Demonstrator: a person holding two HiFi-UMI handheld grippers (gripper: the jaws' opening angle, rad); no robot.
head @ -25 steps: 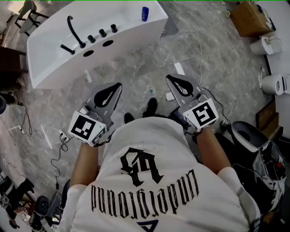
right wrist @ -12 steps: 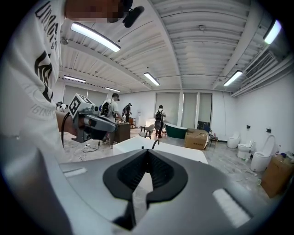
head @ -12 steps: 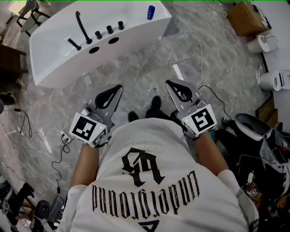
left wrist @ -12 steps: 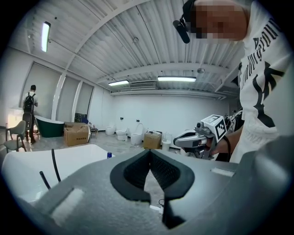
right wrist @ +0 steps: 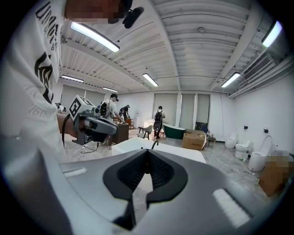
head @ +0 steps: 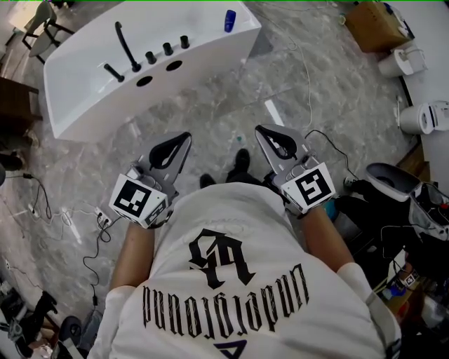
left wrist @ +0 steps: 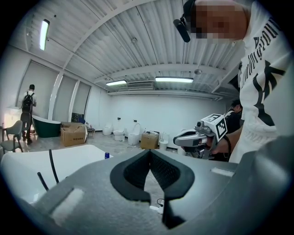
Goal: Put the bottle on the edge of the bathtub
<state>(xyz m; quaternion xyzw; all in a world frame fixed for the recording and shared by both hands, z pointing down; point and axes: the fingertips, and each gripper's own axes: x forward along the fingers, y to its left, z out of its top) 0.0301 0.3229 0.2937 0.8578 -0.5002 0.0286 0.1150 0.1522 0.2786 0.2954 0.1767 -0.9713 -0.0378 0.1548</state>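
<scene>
Left gripper point(head: 185, 136) and right gripper point(head: 259, 130) clenched, empty — the small blue plastic bottle point(head: 229, 20) stands upright on the far corner of the white rectangular bathtub point(head: 84, 91), well ahead, seemingly nearer the right.

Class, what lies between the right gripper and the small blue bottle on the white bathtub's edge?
Head view: only bare grey marble floor separates the right gripper from the small blue bottle, up to the white bathtub wall.

Box point(head: 372, 24) stands closed. Two toilets point(head: 394, 63) sit near box. Loose cables point(head: 91, 242) lie well apart from box.
</scene>
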